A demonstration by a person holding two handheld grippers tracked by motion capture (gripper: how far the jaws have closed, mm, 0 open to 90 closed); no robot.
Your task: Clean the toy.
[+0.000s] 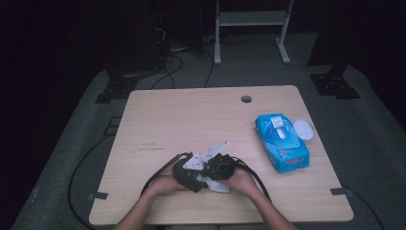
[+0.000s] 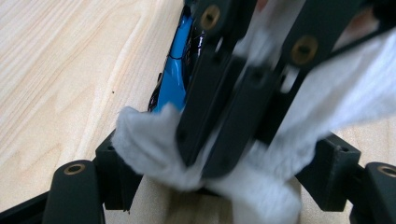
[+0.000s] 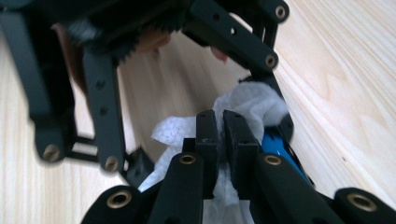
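Now wipe [image 3: 254, 100] pinched in right gripper [image 3: 223, 126].

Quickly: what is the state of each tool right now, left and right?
Left tool: open, jaws standing either side of the wipe, not pressing it.
Right tool: closed, holding the wipe.

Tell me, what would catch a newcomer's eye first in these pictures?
First, the two black grippers meeting nose to nose at the table's near edge: the right gripper pinches a white wipe, and the left gripper stands wide around it. Next, the bright blue wipes pack at the table's right, its lid open.
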